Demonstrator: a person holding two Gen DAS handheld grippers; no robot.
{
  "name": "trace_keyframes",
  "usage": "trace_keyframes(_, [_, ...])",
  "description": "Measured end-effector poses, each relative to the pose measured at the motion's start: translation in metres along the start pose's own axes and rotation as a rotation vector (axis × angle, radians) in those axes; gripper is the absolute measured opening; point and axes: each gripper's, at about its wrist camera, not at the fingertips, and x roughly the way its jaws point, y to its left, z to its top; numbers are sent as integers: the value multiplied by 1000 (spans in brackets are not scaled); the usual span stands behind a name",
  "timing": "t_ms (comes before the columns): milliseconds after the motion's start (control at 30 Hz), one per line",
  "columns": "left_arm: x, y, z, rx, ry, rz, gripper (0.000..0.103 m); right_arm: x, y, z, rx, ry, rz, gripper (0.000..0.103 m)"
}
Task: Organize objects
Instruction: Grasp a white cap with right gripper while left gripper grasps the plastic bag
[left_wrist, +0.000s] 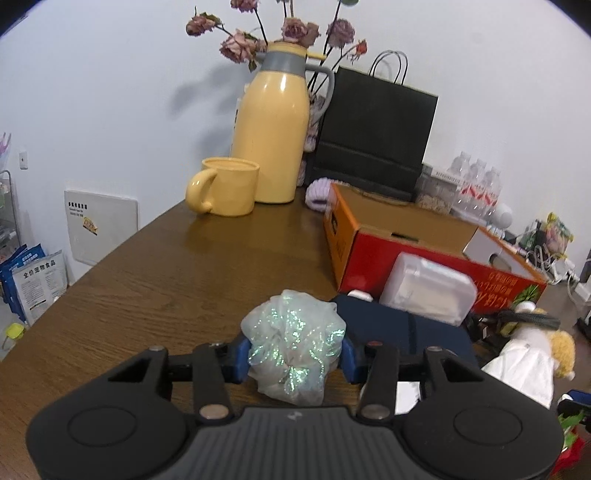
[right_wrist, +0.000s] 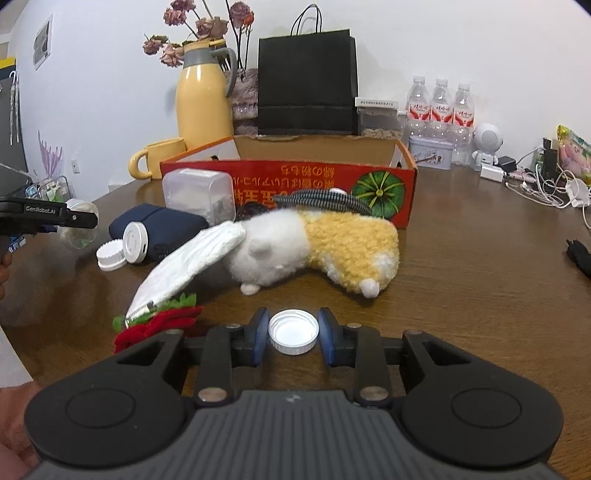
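The left gripper (left_wrist: 293, 356) has its blue pads pressed into the sides of a glittery scrunchie (left_wrist: 293, 343), squeezing it so it can be lifted off the table (left_wrist: 155, 280). The right gripper (right_wrist: 293, 334) is clamped on a white cap (right_wrist: 293, 331) lying hollow side up, though whether the pads fully bear on its rim is hard to judge. Ahead of both stands the open red box (right_wrist: 369, 184), likely the bin for these loose items. A plush toy (right_wrist: 314, 247) lies between the right gripper and the box.

on the table (right_wrist: 461, 258) a plush toy (right_wrist: 314, 247) lies before the cardboard box (right_wrist: 317, 177) — jug (right_wrist: 203, 99) and paper bag (right_wrist: 306, 85) behind it.
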Motion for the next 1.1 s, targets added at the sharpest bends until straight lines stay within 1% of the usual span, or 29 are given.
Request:
trace_keyframes(267, [-6,-26,16,8,-46,-48,45,-5,-1,21,4,-78,-9,29])
trace_keyframes(533, [3,-61,42,28,-94,-90,45,-3,-2,58,2,-186,-3,29])
trace_keyframes(667, [14,-79,52,20,-103,-111,45,5,-6,74,22,-222,-1,29])
trace_keyframes(933, [43,-121,71,51,-116,-132,45,32,-12,103,21,-263,2,29])
trace_keyframes(1100, [66,-141,88,66,-110,-119,45,54,-15,123,16,-268,7,29])
